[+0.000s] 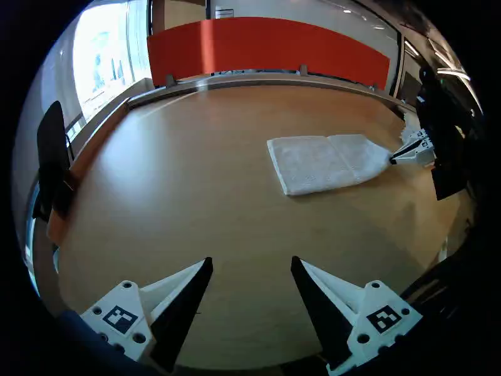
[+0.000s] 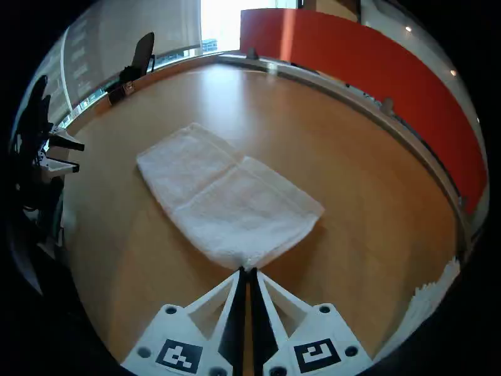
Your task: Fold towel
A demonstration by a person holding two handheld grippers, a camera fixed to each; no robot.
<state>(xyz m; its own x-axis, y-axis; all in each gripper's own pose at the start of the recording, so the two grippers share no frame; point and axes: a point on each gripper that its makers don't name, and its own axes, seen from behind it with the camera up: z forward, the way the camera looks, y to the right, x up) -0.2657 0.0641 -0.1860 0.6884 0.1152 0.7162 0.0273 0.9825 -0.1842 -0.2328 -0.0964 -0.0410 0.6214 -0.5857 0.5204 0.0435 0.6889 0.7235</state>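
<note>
While on table (image 2: 363, 169), towel (image 2: 225, 197) before partition (image 2: 376, 69).

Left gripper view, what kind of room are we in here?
Likely an office or meeting room: a big wooden table with a red divider panel along its far edge, a dark chair beside it, and large windows behind.

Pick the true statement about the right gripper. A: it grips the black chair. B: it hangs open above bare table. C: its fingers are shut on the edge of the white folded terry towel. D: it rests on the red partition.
C: in the right gripper view the right gripper has both fingers closed on the near edge of the white folded terry towel, which puckers to a point there.
</note>
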